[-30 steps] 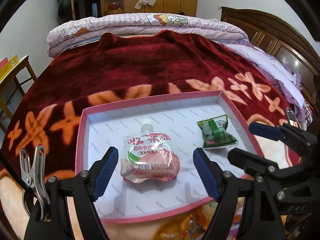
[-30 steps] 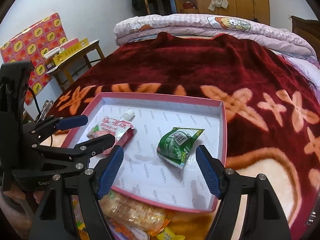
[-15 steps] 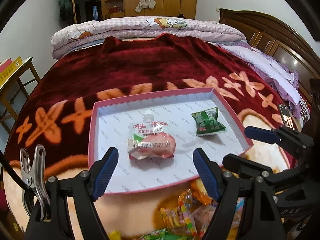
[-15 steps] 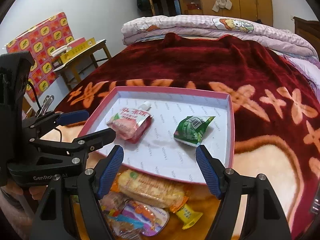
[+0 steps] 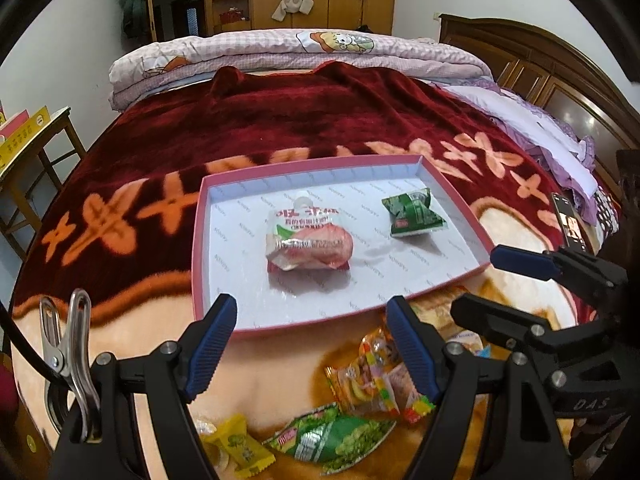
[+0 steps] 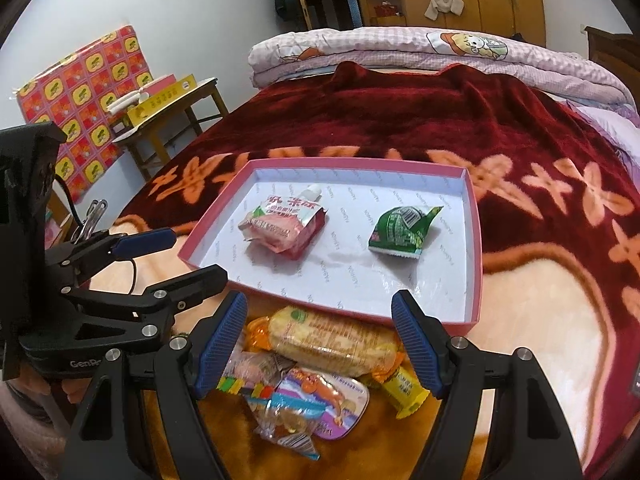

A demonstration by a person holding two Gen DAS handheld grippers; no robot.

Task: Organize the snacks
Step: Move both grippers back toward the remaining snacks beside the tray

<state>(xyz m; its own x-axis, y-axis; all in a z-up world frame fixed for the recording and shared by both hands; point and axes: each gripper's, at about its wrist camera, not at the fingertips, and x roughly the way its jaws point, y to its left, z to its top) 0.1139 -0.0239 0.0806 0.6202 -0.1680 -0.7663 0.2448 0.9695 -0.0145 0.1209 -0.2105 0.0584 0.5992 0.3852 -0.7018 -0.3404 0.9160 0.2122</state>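
Note:
A pink-rimmed white tray [image 5: 199,240] [image 6: 474,280] lies on the bed. In it are a red-and-white spouted pouch [image 5: 308,238] [image 6: 286,226] and a small green packet [image 5: 414,214] [image 6: 400,232]. Loose snacks lie in a pile in front of the tray: a long cracker pack [image 6: 332,340], a purple-edged packet [image 6: 320,404], a yellow candy [image 5: 236,446] [image 6: 404,390] and a green bag [image 5: 340,436]. My left gripper [image 5: 310,344] [image 6: 170,256] is open and empty over the pile. My right gripper [image 6: 320,340] [image 5: 492,284] is open and empty beside it.
The bed has a dark red blanket with orange flowers [image 5: 320,120]. Folded pink quilts [image 5: 300,52] lie at the far end. A wooden stool with yellow boxes [image 6: 168,100] stands left of the bed. A phone [image 5: 568,220] lies at the right.
Both grippers have pulled back from the tray toward the near edge. The loose snack pile in front of the tray has come into view. The pouch and green packet stay in the tray.

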